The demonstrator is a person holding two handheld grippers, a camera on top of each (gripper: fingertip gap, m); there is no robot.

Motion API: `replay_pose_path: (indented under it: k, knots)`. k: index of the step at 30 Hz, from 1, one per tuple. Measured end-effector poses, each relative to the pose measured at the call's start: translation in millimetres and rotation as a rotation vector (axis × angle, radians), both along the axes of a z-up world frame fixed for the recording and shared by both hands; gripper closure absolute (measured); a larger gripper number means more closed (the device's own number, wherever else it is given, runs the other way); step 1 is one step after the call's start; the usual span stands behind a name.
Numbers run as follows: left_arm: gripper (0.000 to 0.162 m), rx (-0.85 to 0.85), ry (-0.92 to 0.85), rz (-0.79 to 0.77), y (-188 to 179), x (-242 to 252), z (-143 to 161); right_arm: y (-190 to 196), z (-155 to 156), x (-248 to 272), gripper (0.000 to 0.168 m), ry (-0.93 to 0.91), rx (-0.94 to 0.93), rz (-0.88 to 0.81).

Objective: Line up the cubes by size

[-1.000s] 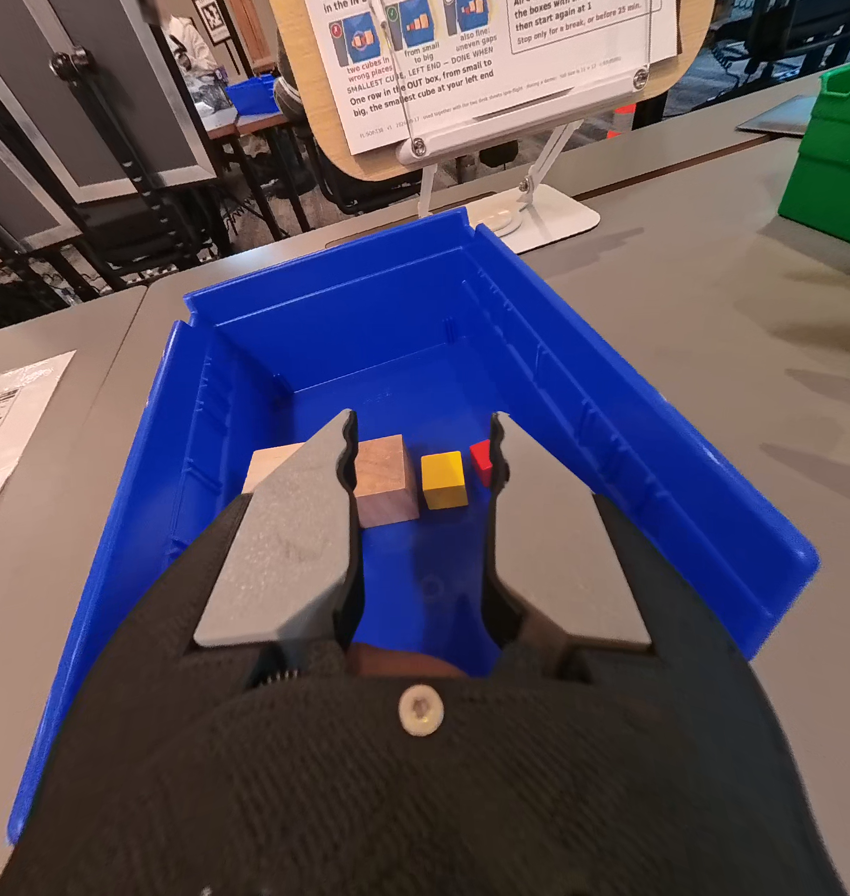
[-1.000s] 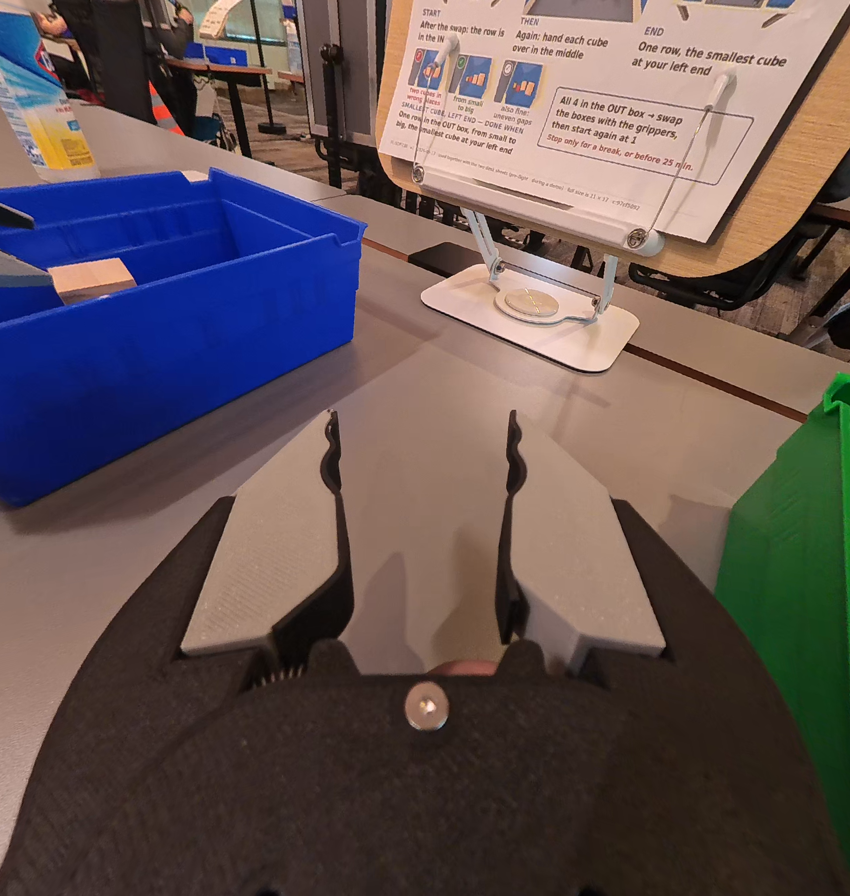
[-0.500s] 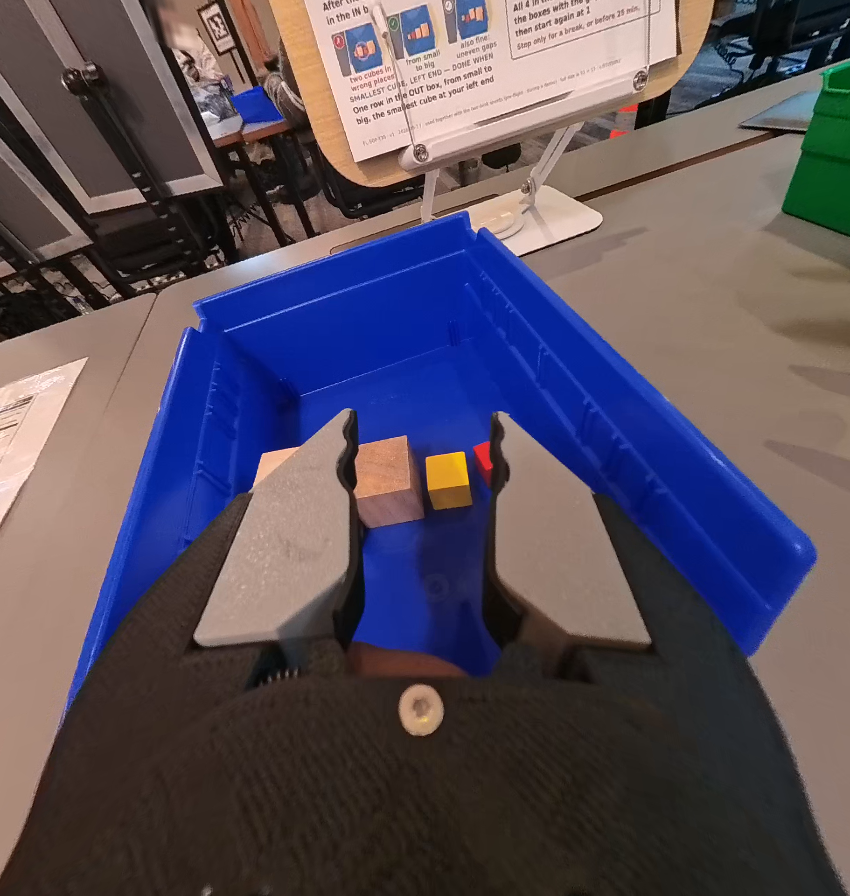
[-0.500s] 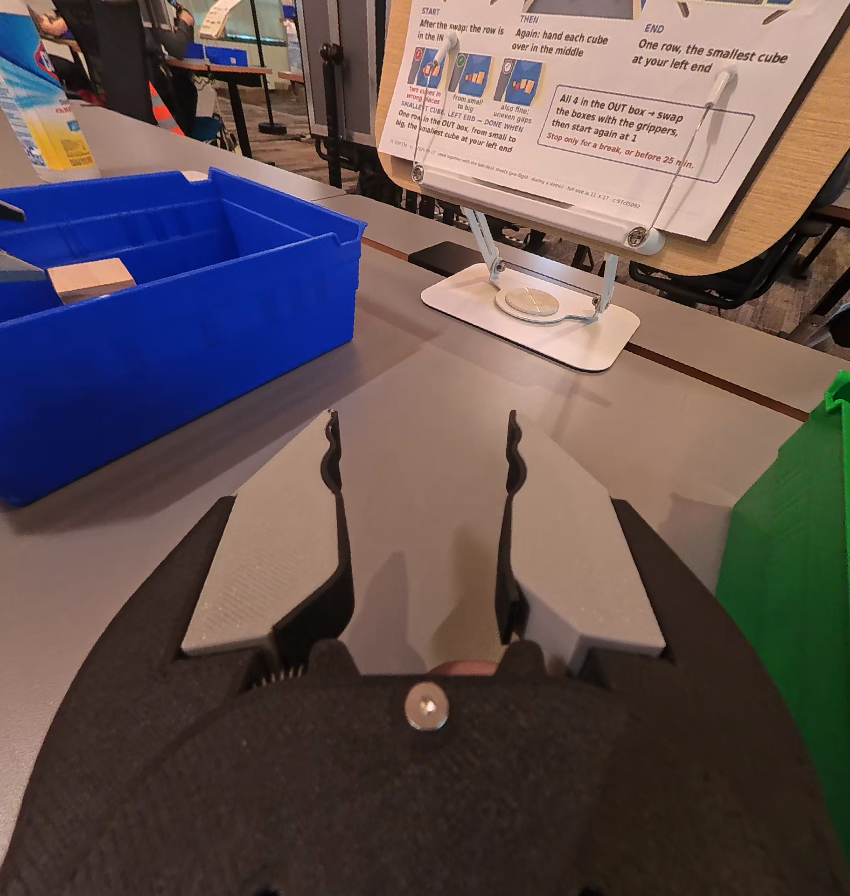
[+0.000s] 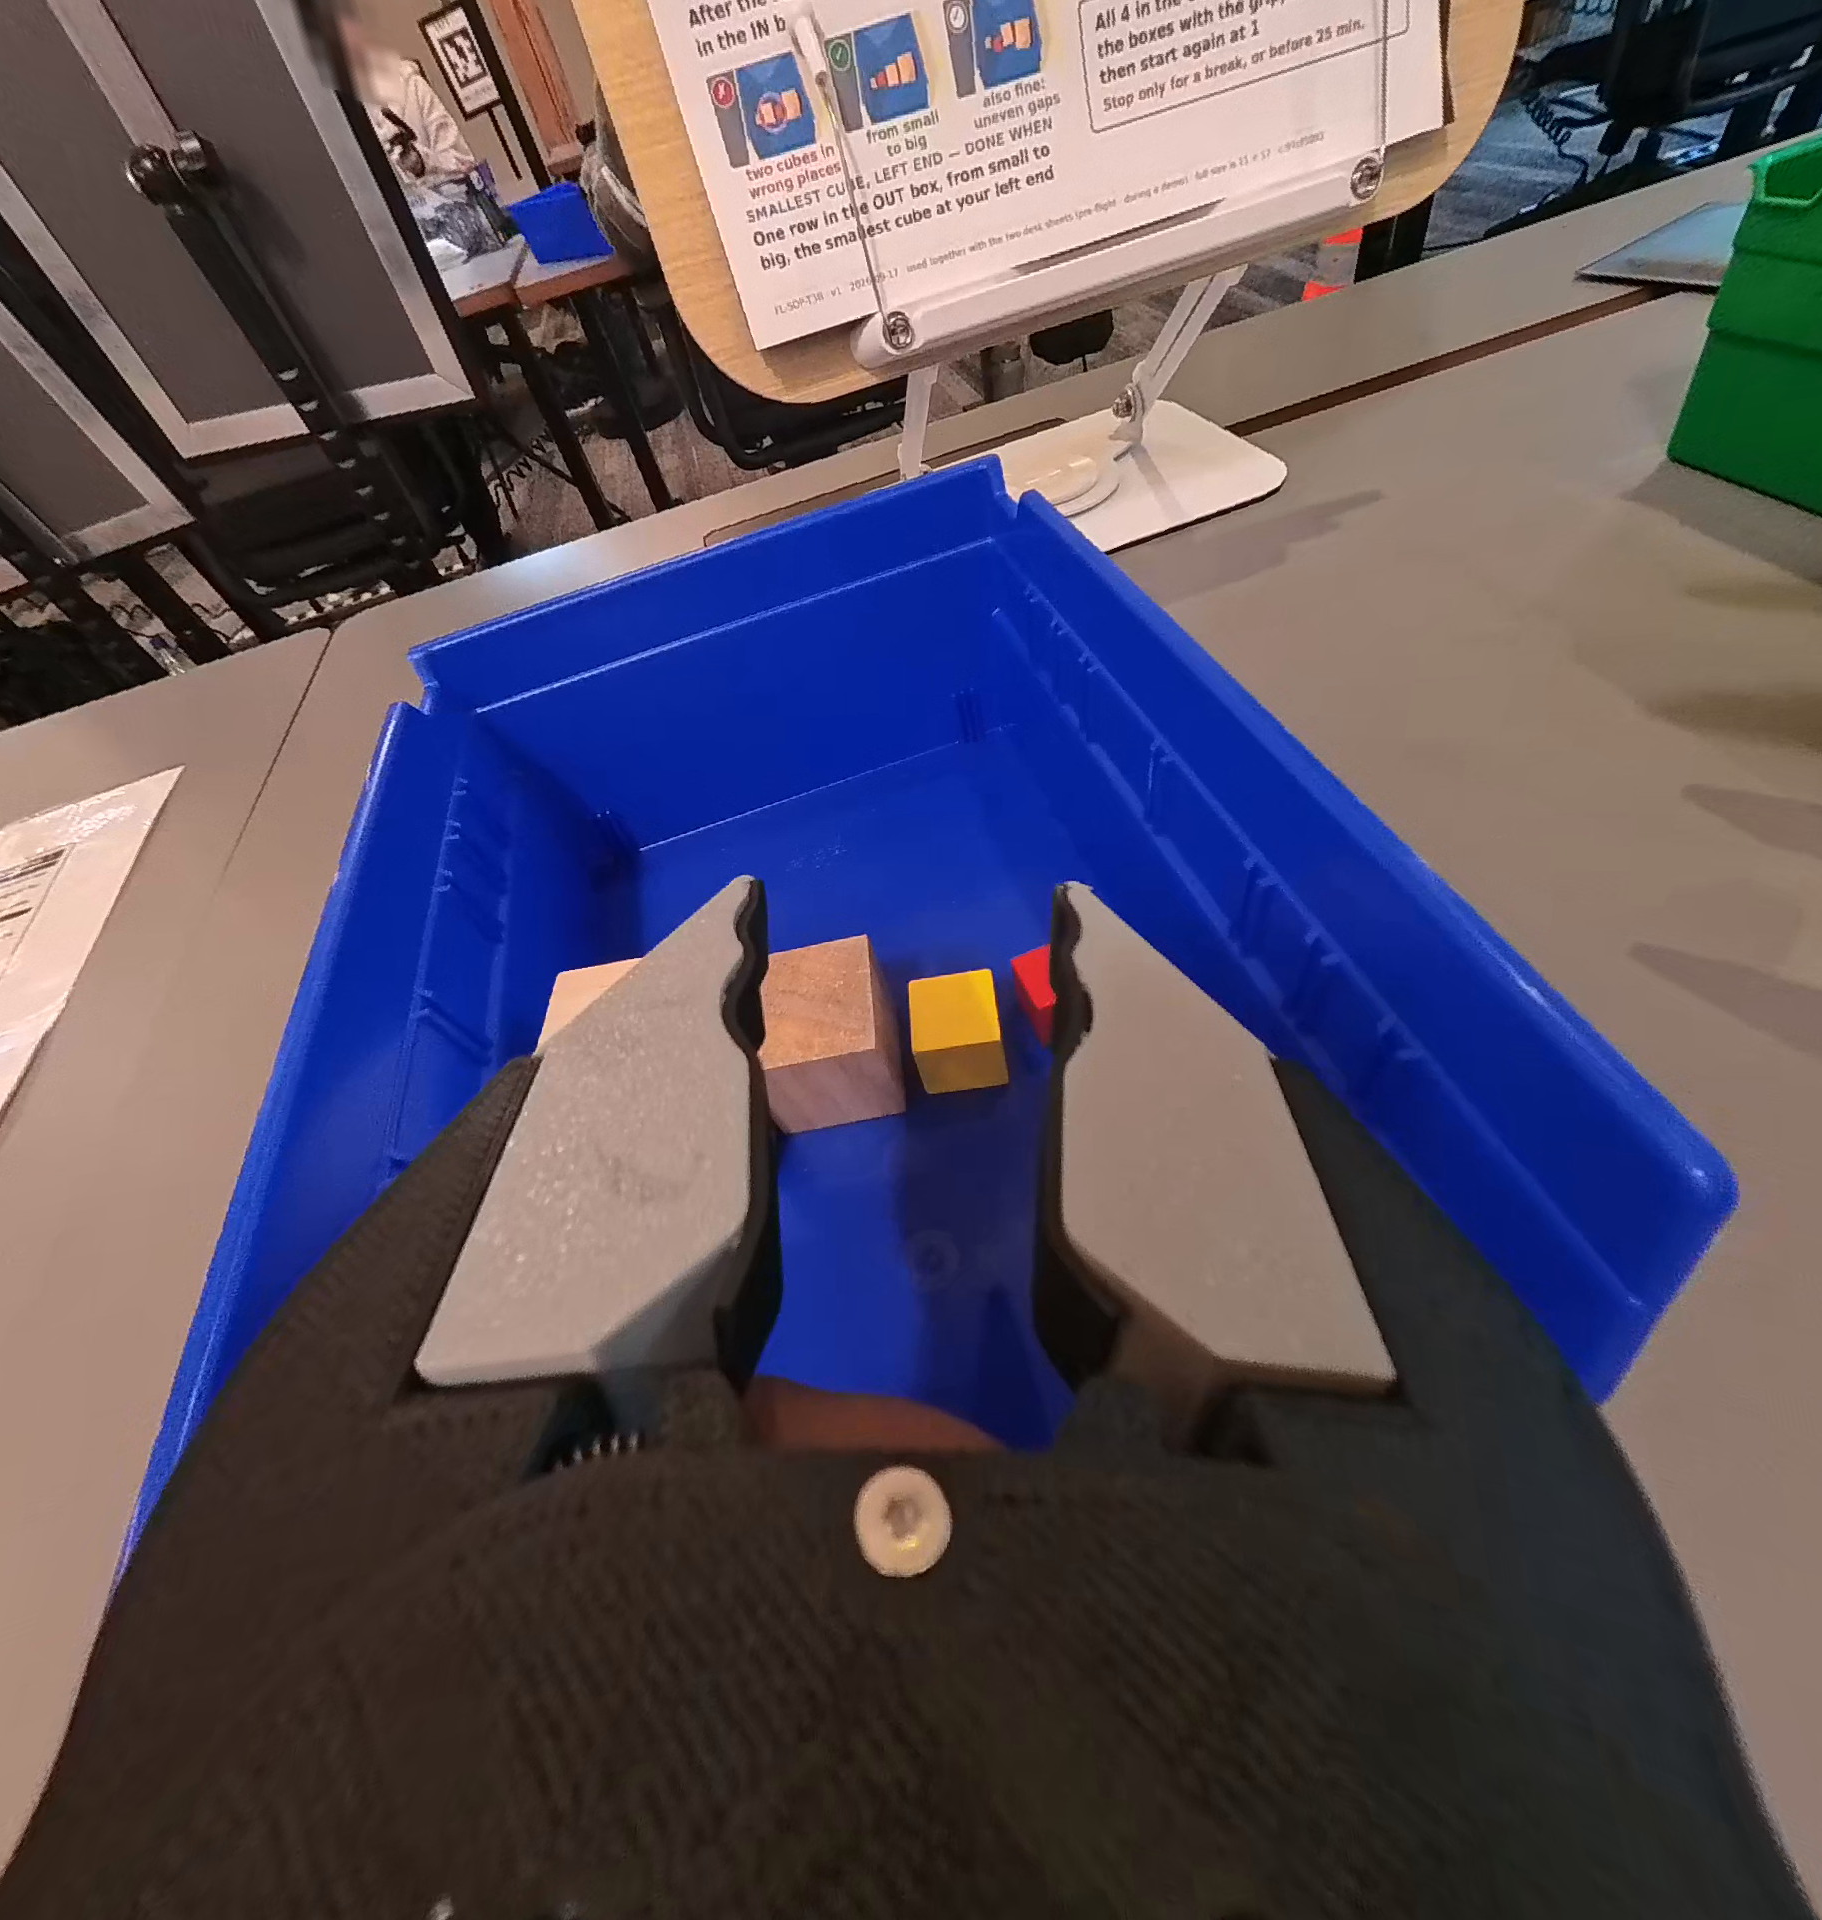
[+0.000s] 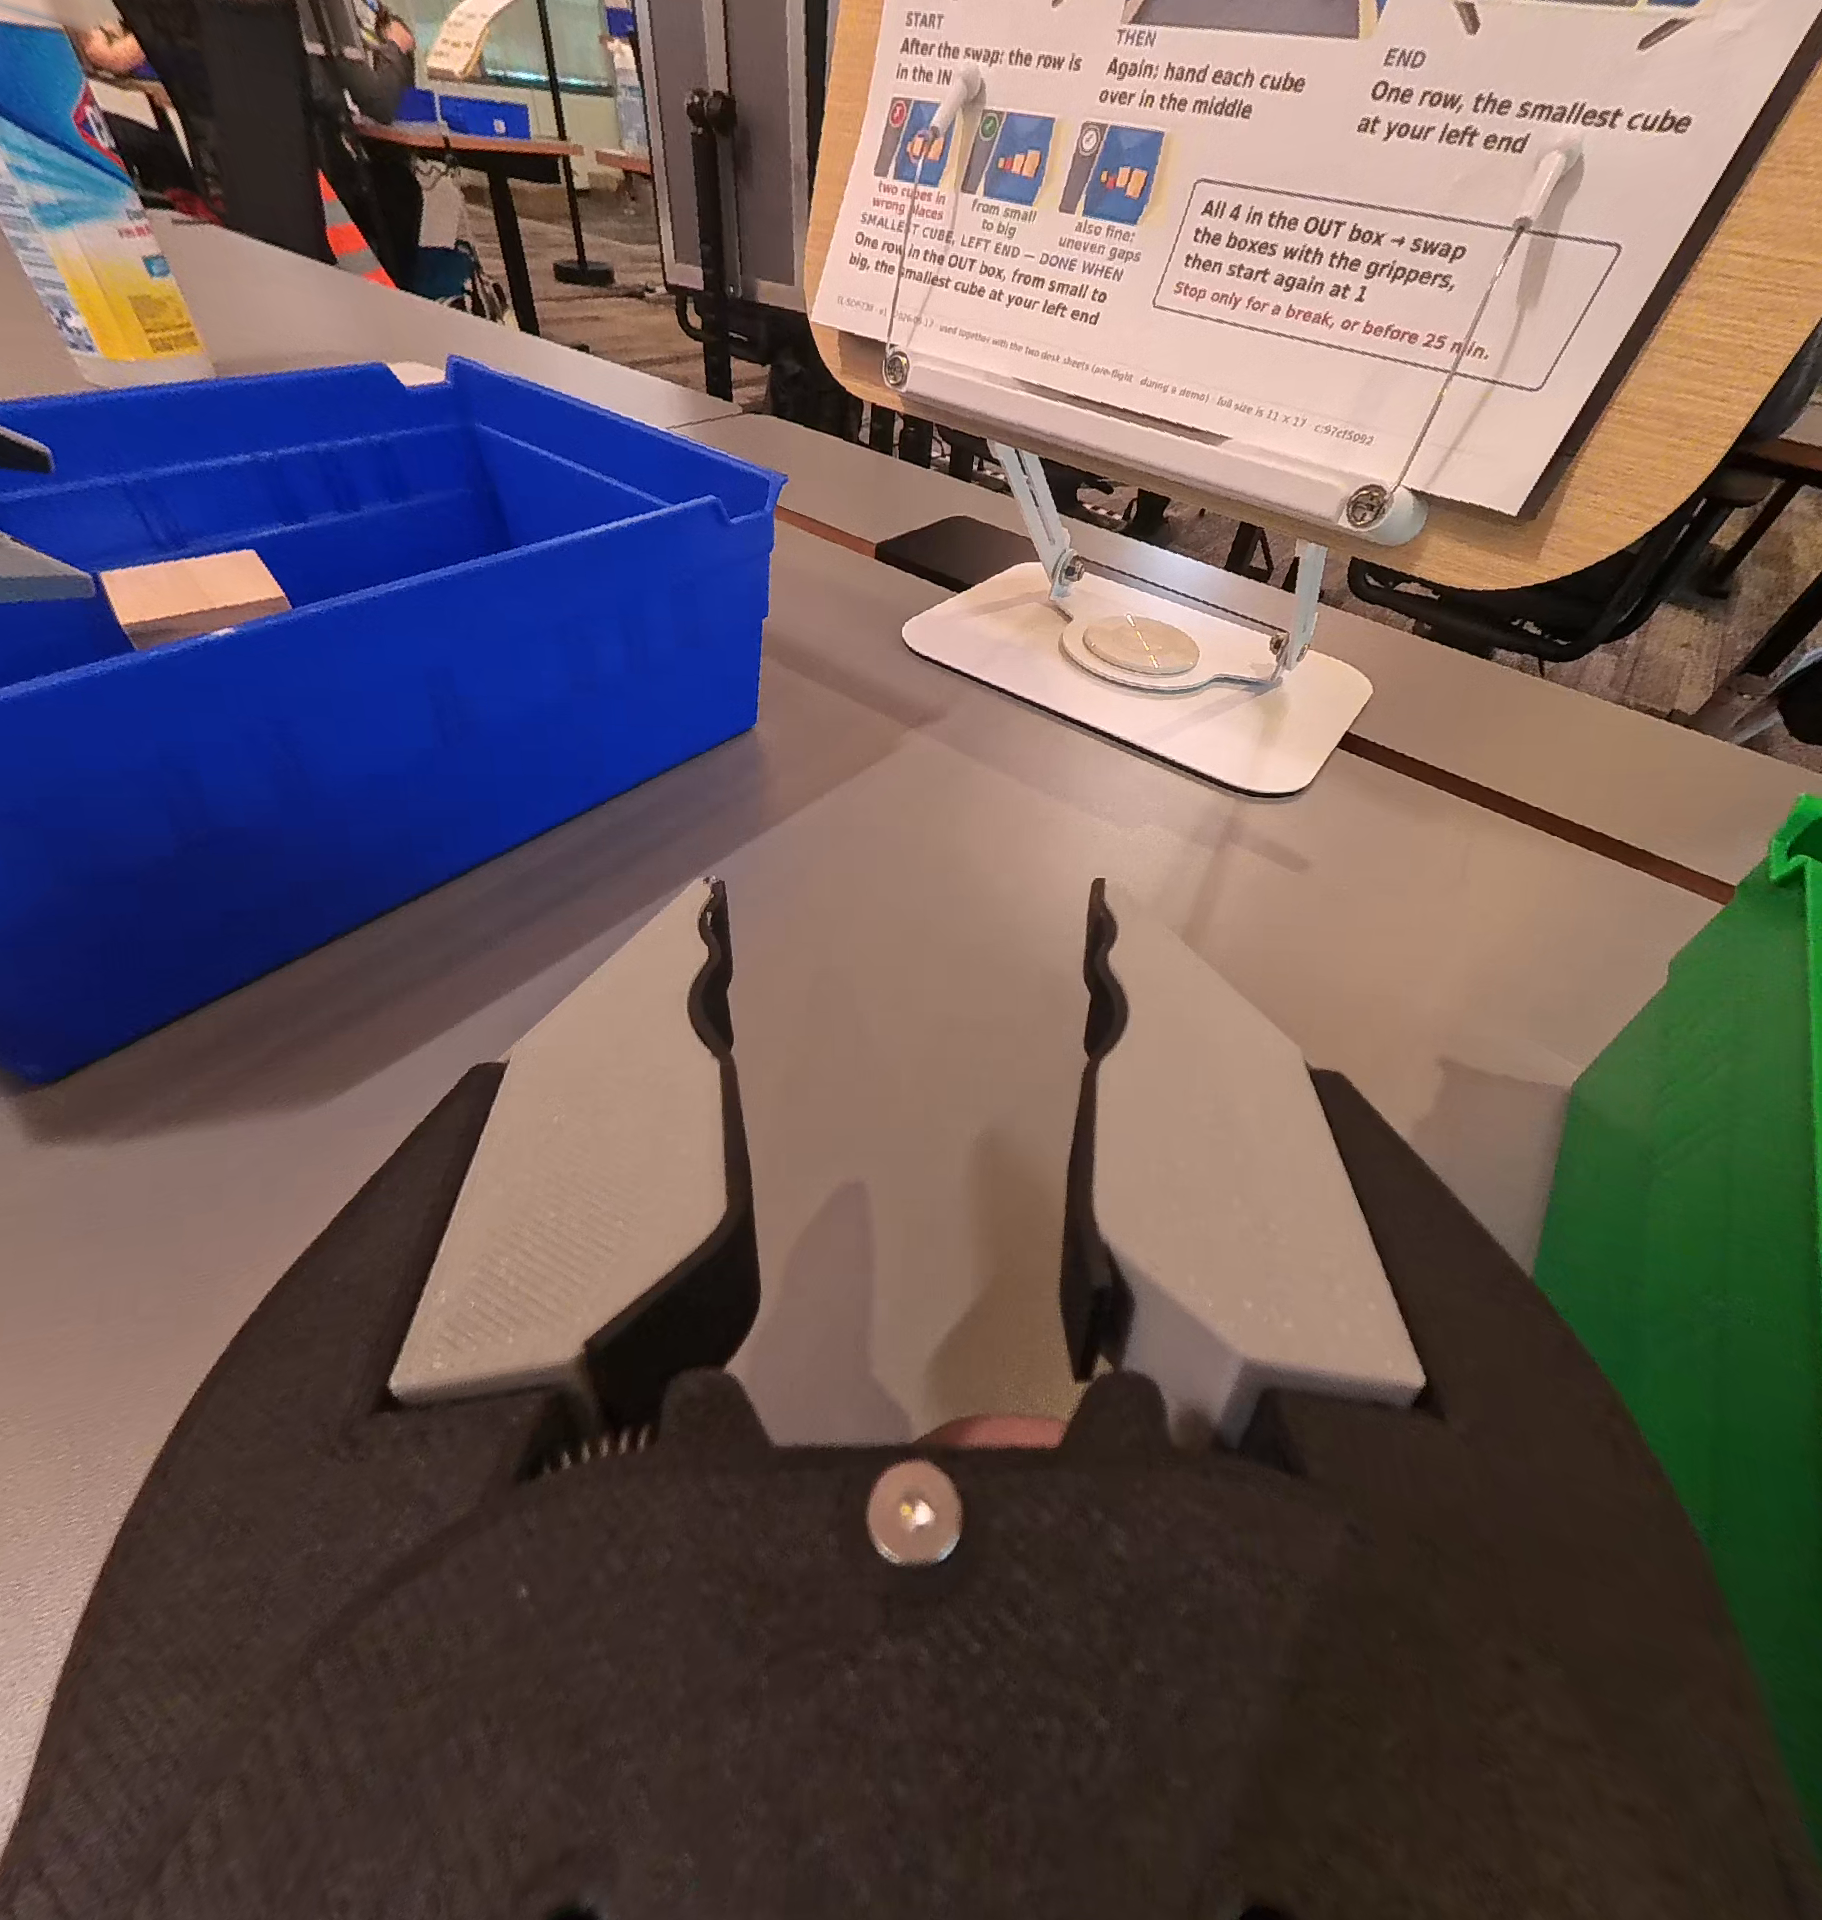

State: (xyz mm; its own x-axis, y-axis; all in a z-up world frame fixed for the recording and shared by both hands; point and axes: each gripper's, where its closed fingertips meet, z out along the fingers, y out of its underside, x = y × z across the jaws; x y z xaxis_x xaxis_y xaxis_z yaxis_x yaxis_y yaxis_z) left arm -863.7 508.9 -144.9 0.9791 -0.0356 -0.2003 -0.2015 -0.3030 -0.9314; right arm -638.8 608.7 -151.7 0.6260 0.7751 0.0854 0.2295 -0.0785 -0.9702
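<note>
Left wrist view: the left gripper [image 5: 907, 966] has drawn back slightly, fingers wide and empty above the blue plastic bin [image 5: 1406, 997]. Inside sit, left to right, a pale wooden cube [image 5: 585, 997], walnut-brown wooden cube [image 5: 829, 1029], yellow cube [image 5: 954, 1029] and red cube [image 5: 1032, 987]: a row by size, apparently complete, smallest at right.

Right wrist view: the right gripper [image 6: 902, 935] is unchanged, fingers wide and empty over the grey table [image 6: 938, 831], near the green plastic bin [image 6: 1738, 1299].

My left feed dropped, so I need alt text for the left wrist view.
The open left gripper hovers over a blue bin holding a row of cubes: pale wood cube, darker wood cube, yellow cube, red cube. Behind stands a document stand.
</note>
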Motion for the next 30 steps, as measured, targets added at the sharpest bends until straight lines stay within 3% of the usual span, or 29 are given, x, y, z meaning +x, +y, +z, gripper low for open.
replay_pose_path:
  k: [30]
  knots:
    - [0.109, -0.014, 0.012, 0.011, 2.5, -5.1, -6.2, -1.0, 0.7, 0.4, 0.102, 0.002, 0.002, 0.001]
